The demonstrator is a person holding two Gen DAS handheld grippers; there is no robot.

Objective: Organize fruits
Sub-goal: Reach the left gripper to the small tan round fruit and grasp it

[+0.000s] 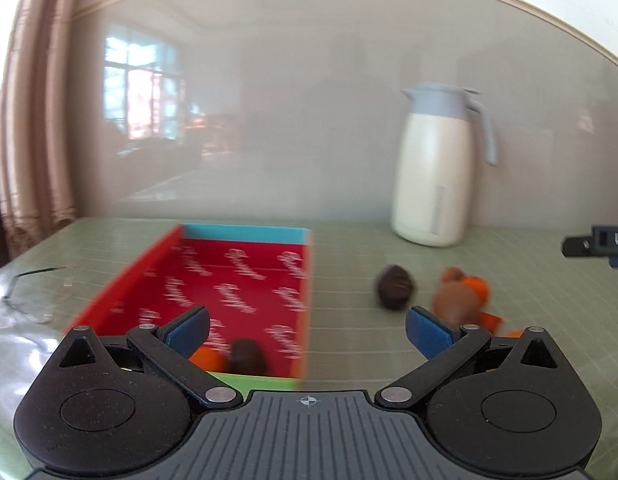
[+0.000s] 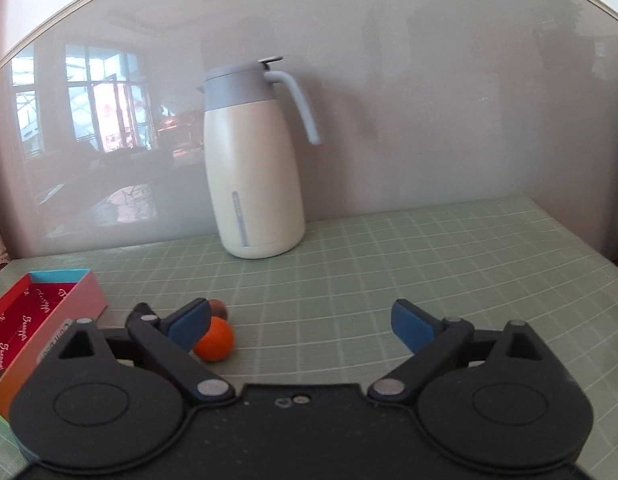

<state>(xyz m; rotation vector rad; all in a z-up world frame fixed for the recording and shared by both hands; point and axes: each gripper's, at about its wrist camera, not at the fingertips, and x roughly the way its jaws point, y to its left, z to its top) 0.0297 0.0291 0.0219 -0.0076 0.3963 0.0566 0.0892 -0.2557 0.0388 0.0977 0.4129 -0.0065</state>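
Note:
A shallow red box (image 1: 237, 280) with coloured walls lies on the green mat; it also shows at the left of the right wrist view (image 2: 25, 316). Inside its near end lie a dark brown fruit (image 1: 247, 356) and an orange fruit (image 1: 207, 358). On the mat to the right lie a dark brown fruit (image 1: 395, 286), a lighter brown fruit (image 1: 455, 298) and an orange fruit (image 1: 477, 286). My left gripper (image 1: 307, 330) is open and empty above the box's near right corner. My right gripper (image 2: 301, 322) is open and empty, with an orange fruit (image 2: 215, 338) and a brown fruit (image 2: 219, 308) by its left finger.
A cream thermos jug (image 1: 433, 168) with a grey lid stands at the back by the glossy wall; it also shows in the right wrist view (image 2: 255, 168). A dark device (image 1: 597, 246) sits at the right edge. A curtain (image 1: 33, 120) hangs at the left.

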